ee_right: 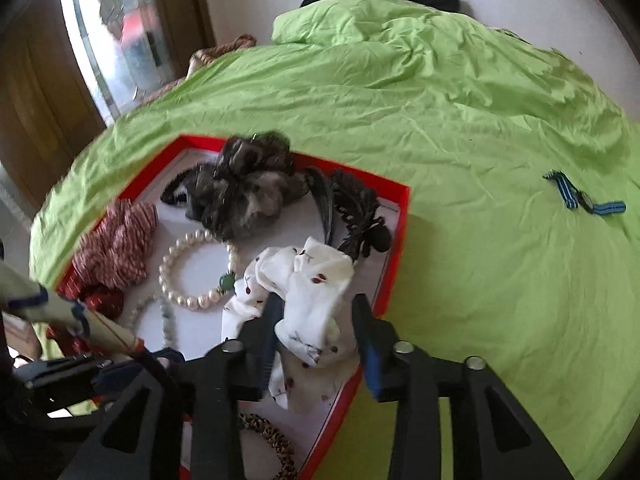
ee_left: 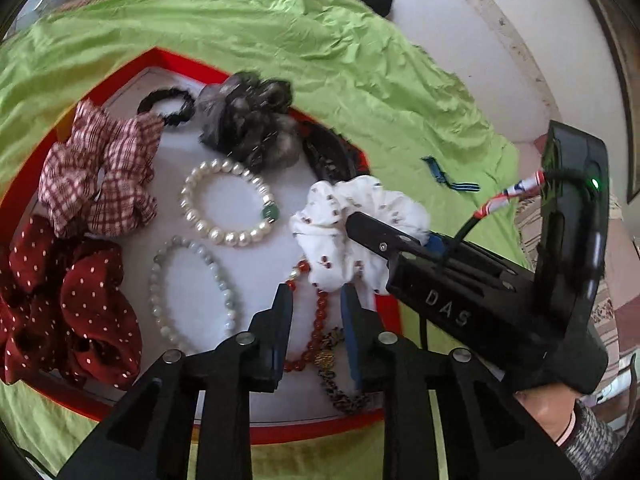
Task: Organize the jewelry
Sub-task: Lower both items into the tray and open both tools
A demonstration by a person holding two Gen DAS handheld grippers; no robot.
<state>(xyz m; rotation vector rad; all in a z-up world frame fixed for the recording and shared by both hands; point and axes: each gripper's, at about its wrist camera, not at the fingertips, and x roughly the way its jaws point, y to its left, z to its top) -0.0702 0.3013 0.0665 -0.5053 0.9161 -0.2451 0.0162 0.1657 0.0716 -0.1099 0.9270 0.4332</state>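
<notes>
A red-rimmed tray (ee_left: 320,428) with a white floor lies on a green bedsheet. In it are a white pearl bracelet (ee_left: 228,202), a pale jade bracelet (ee_left: 192,292), a red bead bracelet (ee_left: 316,316), a leopard-print band (ee_left: 340,392) and several scrunchies. My left gripper (ee_left: 316,300) is open above the red bead bracelet. My right gripper (ee_right: 316,312) is open with its fingers either side of the white cherry-print scrunchie (ee_right: 308,292), which also shows in the left wrist view (ee_left: 340,236).
A checked scrunchie (ee_left: 100,168), a dark red dotted scrunchie (ee_left: 68,300), a grey fuzzy scrunchie (ee_left: 248,120) and black hair ties (ee_left: 168,104) fill the tray. A black hair clip (ee_right: 360,212) lies at its far corner. A blue striped watch strap (ee_right: 584,198) lies on the sheet.
</notes>
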